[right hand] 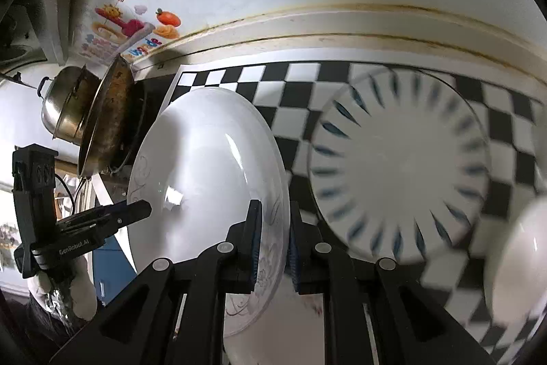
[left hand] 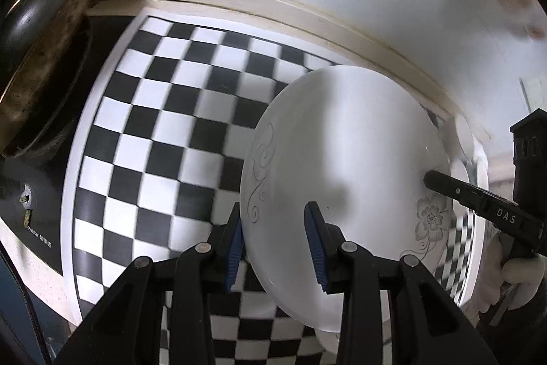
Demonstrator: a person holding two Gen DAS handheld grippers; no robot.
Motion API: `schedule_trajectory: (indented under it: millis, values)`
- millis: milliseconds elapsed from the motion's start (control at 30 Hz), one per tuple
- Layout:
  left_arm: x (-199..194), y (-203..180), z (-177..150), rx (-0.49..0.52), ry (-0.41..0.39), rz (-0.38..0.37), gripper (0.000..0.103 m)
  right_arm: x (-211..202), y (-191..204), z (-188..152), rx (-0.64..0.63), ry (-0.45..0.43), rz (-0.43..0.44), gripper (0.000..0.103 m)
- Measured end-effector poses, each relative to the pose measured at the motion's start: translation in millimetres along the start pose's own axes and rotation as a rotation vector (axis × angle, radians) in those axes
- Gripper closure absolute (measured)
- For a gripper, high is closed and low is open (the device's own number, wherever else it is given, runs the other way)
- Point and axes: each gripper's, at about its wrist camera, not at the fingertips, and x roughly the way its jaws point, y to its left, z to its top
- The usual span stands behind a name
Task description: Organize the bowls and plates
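A white plate with a grey flower and scroll pattern (left hand: 345, 180) hangs tilted above the checkered mat (left hand: 164, 132). My left gripper (left hand: 277, 248) straddles its near rim with a visible gap on the inner pad. My right gripper (right hand: 273, 248) is shut on the opposite rim of the same plate (right hand: 205, 180); it shows as a black finger in the left wrist view (left hand: 471, 197). A white plate with blue dashes (right hand: 400, 173) lies on the mat to the right. A white bowl (right hand: 516, 265) sits at the far right, blurred.
A dirty wok (right hand: 109, 115) and a steel pot (right hand: 68, 105) stand at the mat's left end on a black stove (left hand: 37, 180). A tiled wall with fruit stickers (right hand: 136, 26) runs along the back edge of the counter.
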Motion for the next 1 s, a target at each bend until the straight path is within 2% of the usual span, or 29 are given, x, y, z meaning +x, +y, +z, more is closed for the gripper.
schedule_trajectory:
  millis: [300,600,800,1000]
  values:
    - [21,-48,-42,0.120,0.118,-0.038,0.072,-43,-45,-95,0.151,-0.030,-0.032,0.087]
    - [56,-74,-72,0.224,0.223,0.001,0.072,-34,-84,-172,0.278,0.022,-0.046,0.087]
    - [64,-73,-77,0.237,0.255,0.036,0.072,-19,-89,-198,0.304,0.065,-0.039,0.087]
    - [68,-71,-81,0.230,0.273,0.054,0.072,-3,-92,-205,0.333,0.098,-0.022,0.087]
